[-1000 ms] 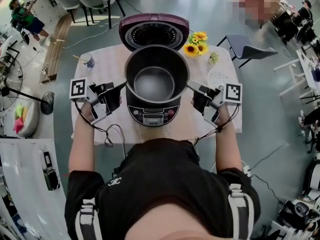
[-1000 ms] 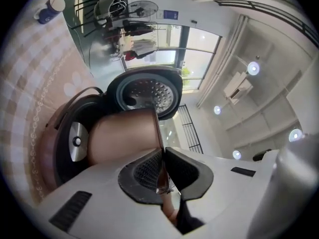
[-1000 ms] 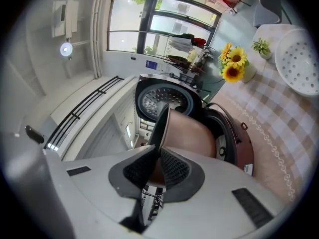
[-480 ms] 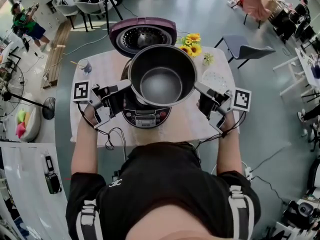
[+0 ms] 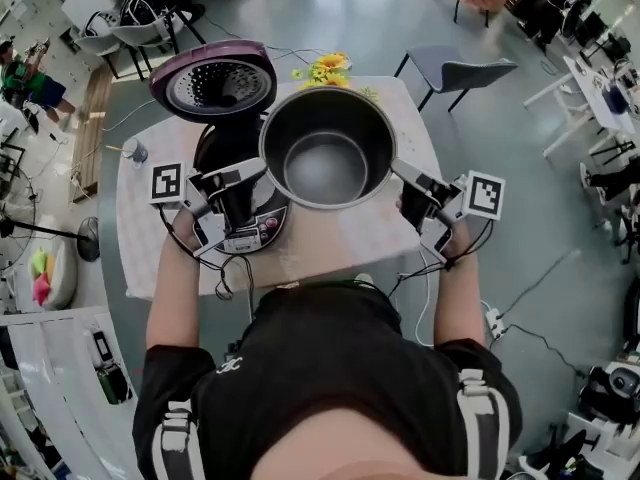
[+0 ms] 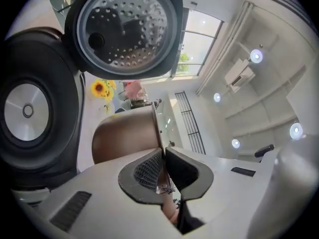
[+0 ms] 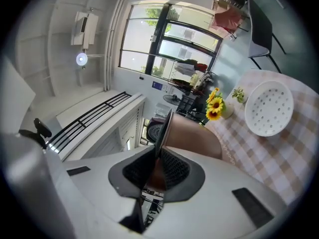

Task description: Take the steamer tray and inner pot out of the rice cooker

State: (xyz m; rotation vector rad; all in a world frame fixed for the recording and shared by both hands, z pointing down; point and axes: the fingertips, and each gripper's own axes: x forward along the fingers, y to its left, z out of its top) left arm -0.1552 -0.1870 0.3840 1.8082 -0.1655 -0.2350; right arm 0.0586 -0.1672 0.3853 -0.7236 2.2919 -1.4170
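The dark metal inner pot point(image 5: 328, 148) hangs empty in the air over the table, to the right of the rice cooker point(image 5: 232, 208). My left gripper point(image 5: 262, 172) is shut on the pot's left rim and my right gripper point(image 5: 397, 172) on its right rim. In the left gripper view the thin rim sits pinched between the pads point(image 6: 149, 168), with the pot's brown wall point(image 6: 124, 136) beyond. The right gripper view shows the same pinch at the pads point(image 7: 172, 168). The white perforated steamer tray point(image 7: 269, 108) lies on the checked tablecloth; in the head view the pot hides it.
The cooker's lid point(image 5: 215, 80) stands open at the back left, and its empty well point(image 6: 30, 113) shows in the left gripper view. Sunflowers point(image 5: 330, 66) stand at the table's far edge, a small cup point(image 5: 137, 152) at the left. A grey chair point(image 5: 455, 71) is beyond the table.
Both grippers have carried the inner pot up out of the cooker and rightwards; it now hangs beside the cooker instead of over it. Their hold on the rim is unchanged.
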